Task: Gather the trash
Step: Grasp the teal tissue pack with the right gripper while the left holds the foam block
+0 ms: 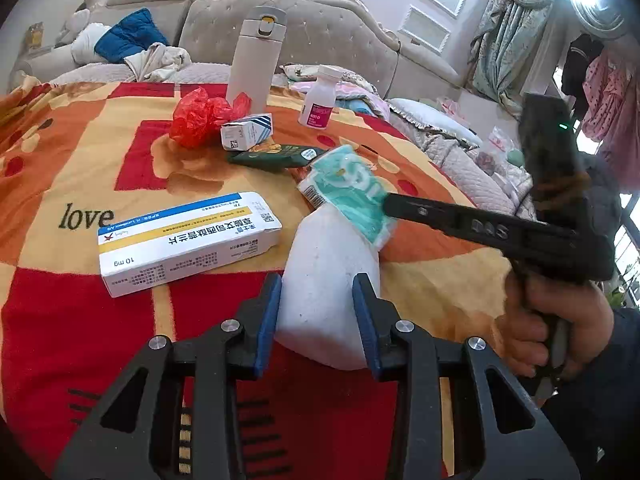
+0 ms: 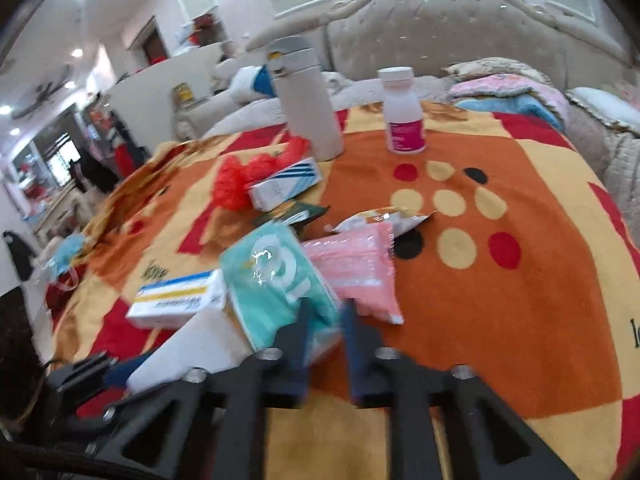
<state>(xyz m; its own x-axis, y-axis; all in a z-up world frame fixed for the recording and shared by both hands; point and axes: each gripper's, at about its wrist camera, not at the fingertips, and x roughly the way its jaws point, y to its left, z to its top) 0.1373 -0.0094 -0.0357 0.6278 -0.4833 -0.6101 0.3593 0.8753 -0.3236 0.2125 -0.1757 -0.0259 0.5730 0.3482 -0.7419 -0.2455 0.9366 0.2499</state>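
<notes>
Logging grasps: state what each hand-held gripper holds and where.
Left hand-held gripper: white plastic bag, at its lower body. Right hand-held gripper: teal tissue pack, at its near edge.

On the blanket [image 1: 80, 152], the medicine box [image 1: 188, 240] lies left of the white bag [image 1: 328, 280]. The tissue pack [image 1: 352, 196] sits at the bag's far end. Behind them stand the flask [image 1: 254, 56] and, to its right, the pill bottle [image 1: 320, 98].

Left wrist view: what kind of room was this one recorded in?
Most likely a home bedroom. A tufted upholstered headboard stands behind the work area, pillows and quilted bedding lie beside it, and the items rest on a patterned blanket marked "love". Clothes hang by the curtained window.
</notes>
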